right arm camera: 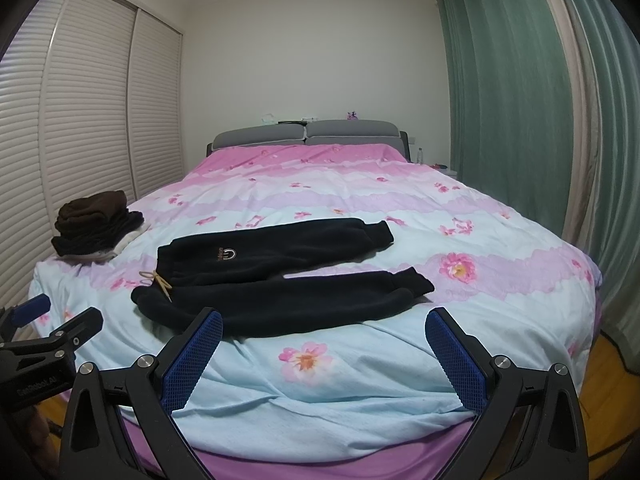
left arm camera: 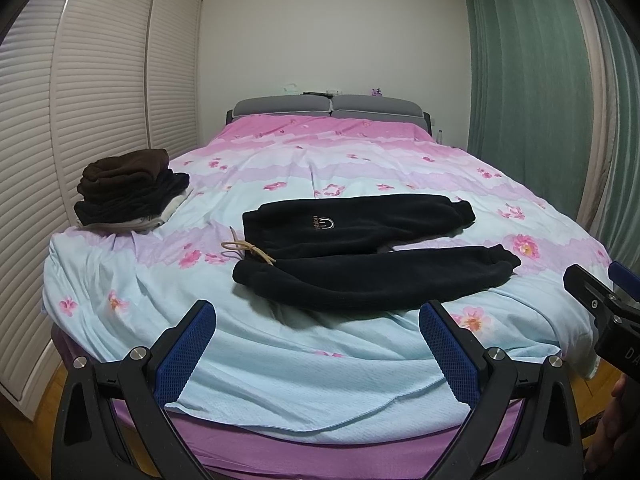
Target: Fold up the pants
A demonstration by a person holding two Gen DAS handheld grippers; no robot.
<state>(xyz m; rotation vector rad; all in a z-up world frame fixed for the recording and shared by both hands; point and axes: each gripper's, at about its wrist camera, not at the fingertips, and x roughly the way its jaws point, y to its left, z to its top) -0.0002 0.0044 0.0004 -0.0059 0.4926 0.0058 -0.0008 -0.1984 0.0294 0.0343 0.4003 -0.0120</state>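
Note:
Black fleece pants [left arm camera: 360, 248] [right arm camera: 276, 276] lie spread flat across the bed, waistband to the left, both legs stretching right with a gap between them. A tan drawstring [left arm camera: 246, 250] [right arm camera: 160, 282] trails from the waist. My left gripper [left arm camera: 316, 344] stands open over the foot of the bed, short of the pants, nothing between its blue pads. My right gripper [right arm camera: 324, 348] is open too, at the near edge just in front of the lower leg. Each gripper shows at the edge of the other's view: the right one [left arm camera: 604, 304], the left one [right arm camera: 44, 320].
A stack of folded dark clothes [left arm camera: 128, 190] [right arm camera: 98, 224] sits at the bed's left edge. The floral duvet [left arm camera: 320, 168] covers the whole bed. Louvred wardrobe doors [left arm camera: 92, 100] stand left, green curtains [left arm camera: 532, 80] right, a grey headboard [left arm camera: 330, 106] at the back.

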